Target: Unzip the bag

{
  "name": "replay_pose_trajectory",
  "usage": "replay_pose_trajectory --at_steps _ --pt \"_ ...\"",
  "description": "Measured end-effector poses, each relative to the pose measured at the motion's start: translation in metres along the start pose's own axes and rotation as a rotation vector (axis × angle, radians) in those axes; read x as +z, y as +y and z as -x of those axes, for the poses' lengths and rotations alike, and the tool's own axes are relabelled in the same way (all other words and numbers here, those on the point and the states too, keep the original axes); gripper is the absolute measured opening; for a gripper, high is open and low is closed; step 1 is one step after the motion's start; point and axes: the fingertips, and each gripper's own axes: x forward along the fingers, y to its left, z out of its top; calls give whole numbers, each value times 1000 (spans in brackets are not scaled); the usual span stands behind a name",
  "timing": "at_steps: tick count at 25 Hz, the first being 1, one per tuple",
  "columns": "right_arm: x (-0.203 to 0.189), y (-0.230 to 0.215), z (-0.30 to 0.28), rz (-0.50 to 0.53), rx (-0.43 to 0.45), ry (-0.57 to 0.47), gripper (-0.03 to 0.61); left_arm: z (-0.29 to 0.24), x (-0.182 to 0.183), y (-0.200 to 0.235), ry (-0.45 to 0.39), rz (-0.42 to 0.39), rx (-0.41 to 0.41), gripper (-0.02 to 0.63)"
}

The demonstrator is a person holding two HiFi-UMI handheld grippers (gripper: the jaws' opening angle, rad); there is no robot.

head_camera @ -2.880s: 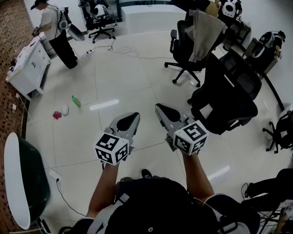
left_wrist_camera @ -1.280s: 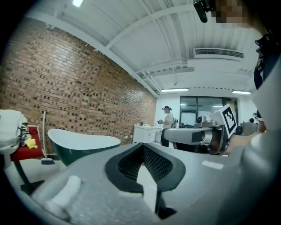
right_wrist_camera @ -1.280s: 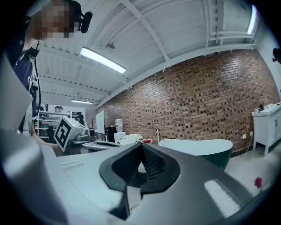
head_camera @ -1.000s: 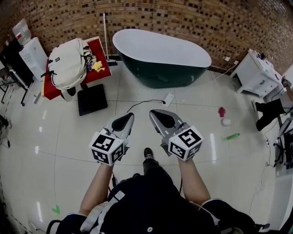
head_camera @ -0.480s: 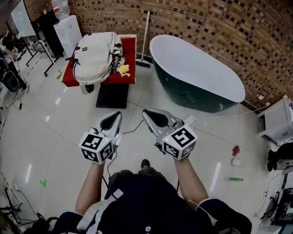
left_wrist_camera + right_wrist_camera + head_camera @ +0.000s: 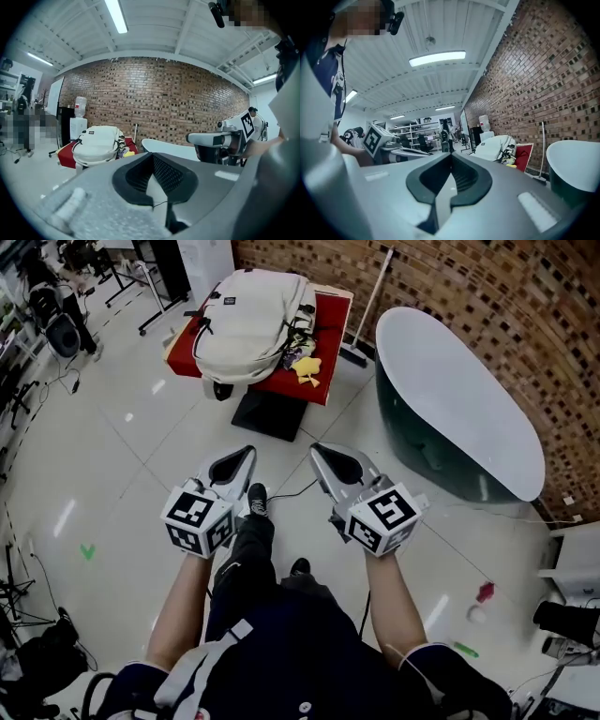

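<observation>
two grippers, both mine. left gripper (image 6: 246,455) has its jaws pressed together and holds nothing. right gripper (image 6: 320,452) is the same, jaws pressed together on themselves. both are held side by side over the floor (image 6: 122,465), apart from each other, pointing toward the bench (image 6: 330,341).

one bag (image 6: 251,322), a white backpack, lies flat on the red bench ahead of me, well apart from both grippers. one small yellow thing (image 6: 306,368) sits on the bench just beside the bag's right edge. i cannot tell from here whether the zip is open or closed.

one bench, red top on a black base (image 6: 272,413). one bathtub (image 6: 459,395), white rim and dark green side, stands right of the bench near the brick wall (image 6: 525,306). one broom (image 6: 372,298) leans between the bench and the bathtub.

bare floor lies between my grippers and the bench. one black cable (image 6: 292,491) runs across it just ahead of the grippers. three small things lie on the floor at far right: one red (image 6: 484,592), one white (image 6: 476,614), one green (image 6: 466,650). my two shoes (image 6: 256,499) show below the grippers.
</observation>
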Motion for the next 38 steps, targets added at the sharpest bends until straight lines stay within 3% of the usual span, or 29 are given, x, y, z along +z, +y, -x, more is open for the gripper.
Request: replay_pose_trajectory --at_steps 5,11,15,20,26,30,31,38 --pt "-6 -15 -34 11 10 31 2 -27 11 33 -40 7 1 2" --pt "5 -49 -105 36 -48 51 2 -70 38 101 -81 -18 -49 2" --pt "13 -72 -169 46 -112 71 2 -98 46 165 -67 -44 -90 2" --pt "0 -107 -231 8 -231 166 2 -135 35 227 -10 -20 -171 2" --pt "-6 -170 -271 45 -313 250 4 -182 33 259 55 -16 -242 2" --pt "-25 -208 -285 82 -279 329 5 -207 20 266 96 -3 -221 2" --pt "-32 -215 -288 101 -255 354 81 -213 14 267 107 -8 -208 2" --pt "-94 -248 -299 327 -25 593 128 -243 -21 258 193 16 -80 2"
